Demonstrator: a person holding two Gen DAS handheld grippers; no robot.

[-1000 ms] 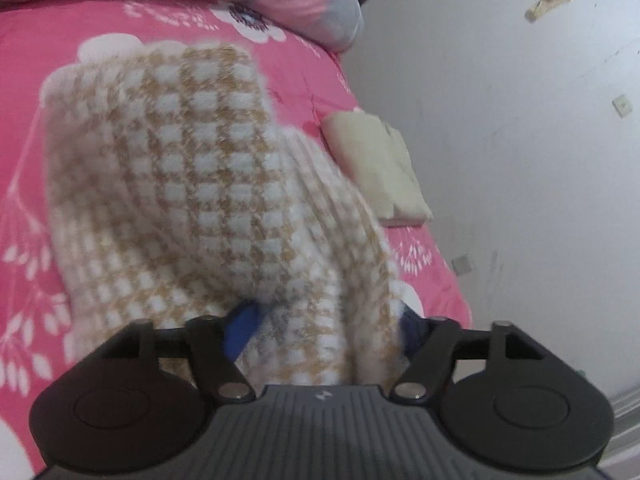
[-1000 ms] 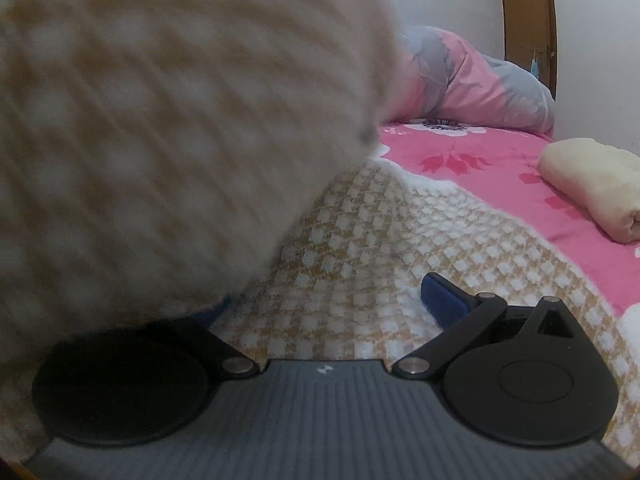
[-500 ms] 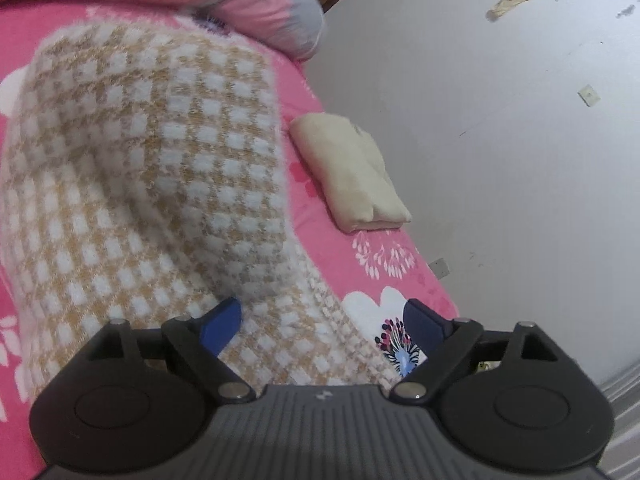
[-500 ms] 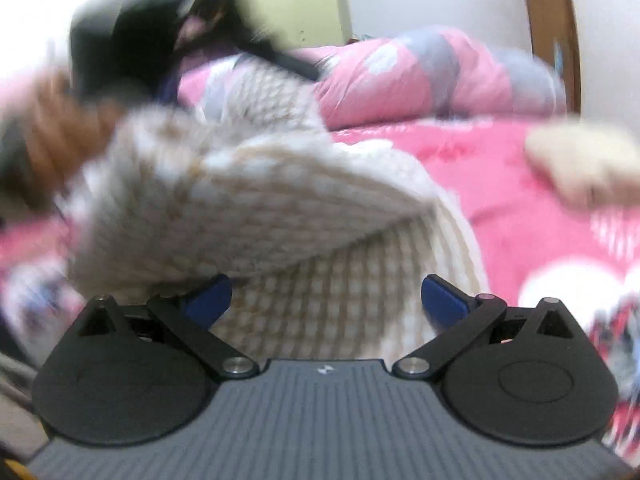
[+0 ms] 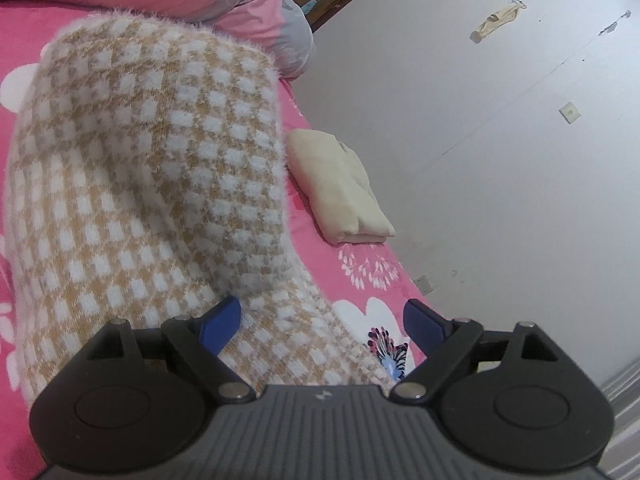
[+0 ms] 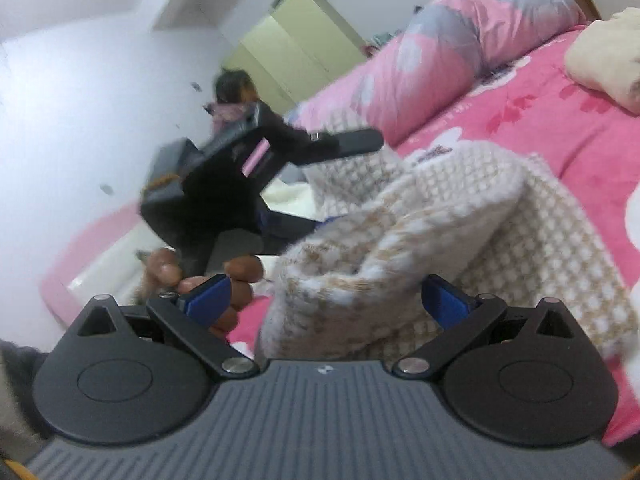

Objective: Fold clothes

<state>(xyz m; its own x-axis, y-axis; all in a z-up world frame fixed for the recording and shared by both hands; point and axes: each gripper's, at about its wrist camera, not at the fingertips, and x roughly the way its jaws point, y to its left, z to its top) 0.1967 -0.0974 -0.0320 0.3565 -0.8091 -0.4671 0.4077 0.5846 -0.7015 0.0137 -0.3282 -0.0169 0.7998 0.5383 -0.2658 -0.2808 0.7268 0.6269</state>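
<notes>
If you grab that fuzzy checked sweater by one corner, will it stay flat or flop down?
The sweater would probably flop: it already lies in soft humps and folds on the bed. Its fuzzy knit looks easy to grip, not slippery. It likely won't break or roll.

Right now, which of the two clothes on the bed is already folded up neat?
The plain cream one by the wall. The checked sweater still lies bunched and rumpled.
</notes>
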